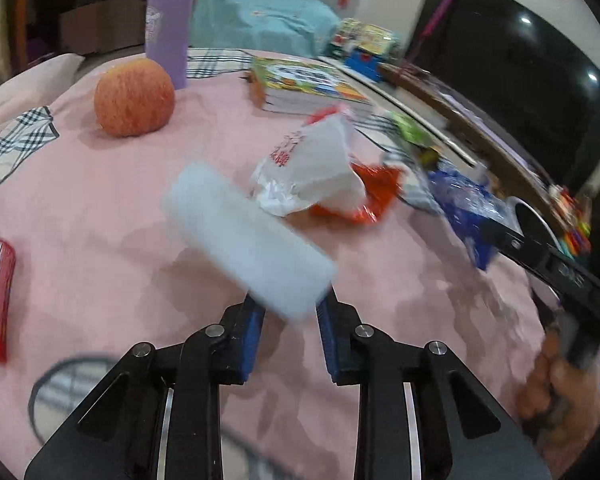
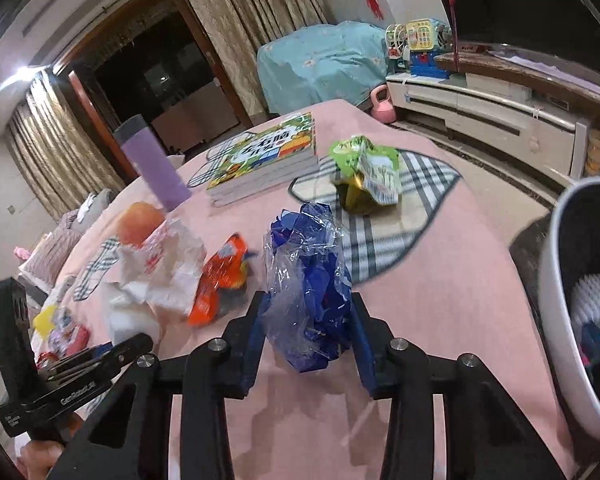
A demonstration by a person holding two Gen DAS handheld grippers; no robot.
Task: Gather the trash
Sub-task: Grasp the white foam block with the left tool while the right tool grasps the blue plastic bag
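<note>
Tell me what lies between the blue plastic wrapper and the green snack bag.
Only the grey plaid patch of the pink cover lies between the blue plastic wrapper and the green snack bag, per the right wrist view.

The foam block (image 1: 248,240) sits between the jaws of the left gripper (image 1: 290,312), with the paper bag (image 1: 312,168) just past it and the apple (image 1: 134,98) far ahead to the left. The crinkly wrapper (image 2: 308,288) sits between the jaws of the right gripper (image 2: 310,328). Past those jaws lie the snack bag (image 2: 366,174) and the books (image 2: 264,160), and the bin (image 2: 572,320) stands to their right.
</note>
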